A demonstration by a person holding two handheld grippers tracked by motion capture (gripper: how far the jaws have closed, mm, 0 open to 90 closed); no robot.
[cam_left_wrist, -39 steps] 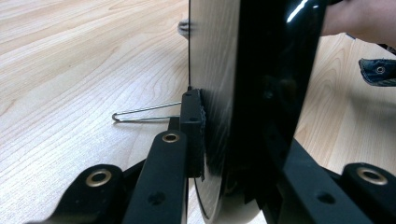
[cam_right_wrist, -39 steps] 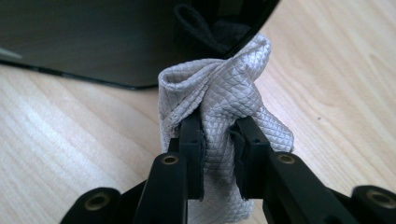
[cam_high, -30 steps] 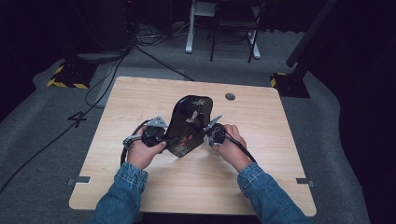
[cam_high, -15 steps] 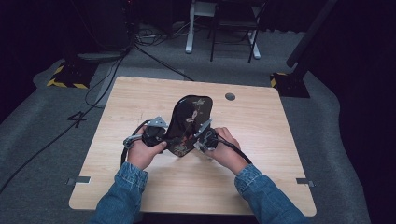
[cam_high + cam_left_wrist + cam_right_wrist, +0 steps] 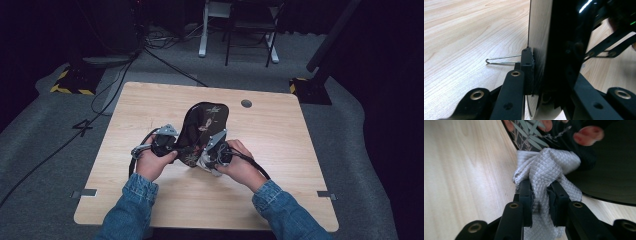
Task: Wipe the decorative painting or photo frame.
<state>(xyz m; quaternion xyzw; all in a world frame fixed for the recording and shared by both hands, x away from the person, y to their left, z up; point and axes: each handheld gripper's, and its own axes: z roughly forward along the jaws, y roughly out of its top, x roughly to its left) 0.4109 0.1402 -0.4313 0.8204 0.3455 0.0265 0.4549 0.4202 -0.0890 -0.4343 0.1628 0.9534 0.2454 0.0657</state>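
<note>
Black floral plate (image 5: 202,125) is held upright on edge near the table (image 5: 300,150) centre, clamped by left gripper (image 5: 536,72) to expose its face. Grey cloth (image 5: 544,175) is pinched by right gripper (image 5: 540,195) and pressed to the plate for wiping.

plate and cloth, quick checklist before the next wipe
1. Left gripper clamped on the black floral plate: ok.
2. Right gripper shut on the grey cloth: ok.
3. Cloth touching the plate: ok, bunched against its patterned face.
4. Plate tilted up on edge above the table: ok.
5. Grip firm enough against slipping: cannot tell.
6. Wire clip lying beside the plate, out of the wiping path: ok.
</note>
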